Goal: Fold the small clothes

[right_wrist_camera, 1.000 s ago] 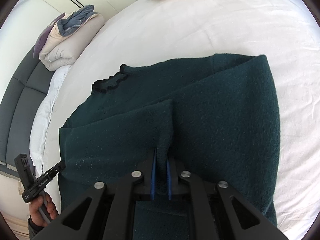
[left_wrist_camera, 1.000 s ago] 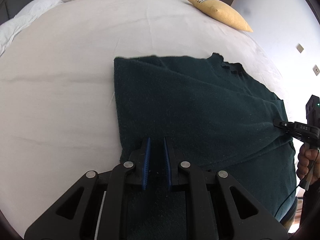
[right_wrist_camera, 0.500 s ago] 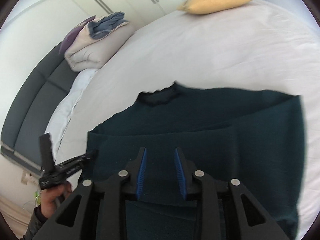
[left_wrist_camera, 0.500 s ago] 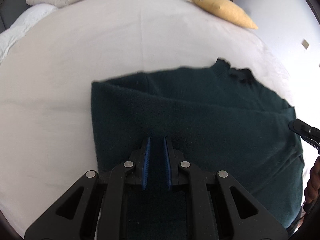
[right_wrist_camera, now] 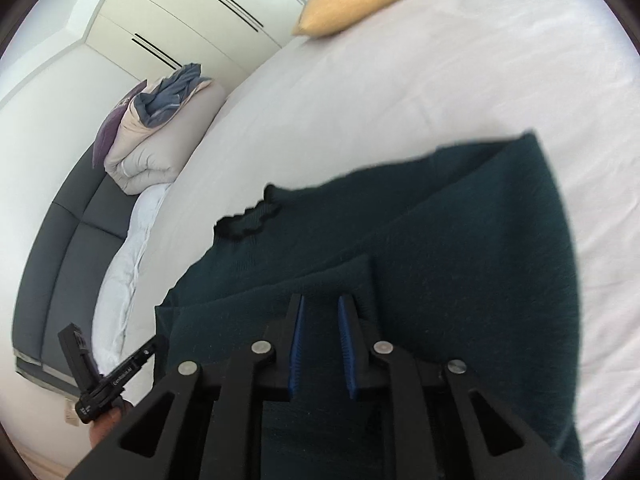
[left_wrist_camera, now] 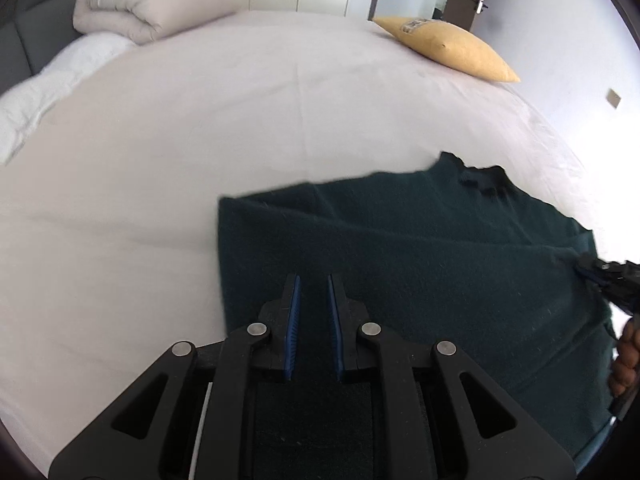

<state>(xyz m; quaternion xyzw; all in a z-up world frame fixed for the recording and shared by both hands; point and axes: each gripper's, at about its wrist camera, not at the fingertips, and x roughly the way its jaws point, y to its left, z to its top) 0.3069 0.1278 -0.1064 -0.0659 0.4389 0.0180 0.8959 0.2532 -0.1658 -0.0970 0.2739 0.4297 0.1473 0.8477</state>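
Two hand-held grippers work the near edge of one garment. Your left hand-held gripper (left_wrist_camera: 312,280) has its jaws nearly together, with dark knit running between the blue pads, so I read that as a pinch on the hem. Your right hand-held gripper (right_wrist_camera: 322,300) stands part open. Its jaws have just been closing in, and fabric lies in the gap at the tips, but I cannot see the pads pressing on it.

The dark green sweater (left_wrist_camera: 420,260) lies flat on the bed (left_wrist_camera: 200,140), toward its near side, with the neckline (right_wrist_camera: 252,220) pointing away from you. A folded-in flap (right_wrist_camera: 280,292), likely a sleeve, crosses the body and ends just ahead of the right tips. The sweater's left edge looks straight and already turned in.

Step in hand, as I judge it: the sides are folded and the hem is being gripped for the bottom-to-top fold.

Next move calls for a firm right-hand pinch that catches both hem and flap. Then lift both corners level and carry them toward the neckline together. Uneven height would skew the fold.

Off to the far side are a yellow pillow (left_wrist_camera: 448,48) and a rolled duvet (left_wrist_camera: 152,4), both well clear.
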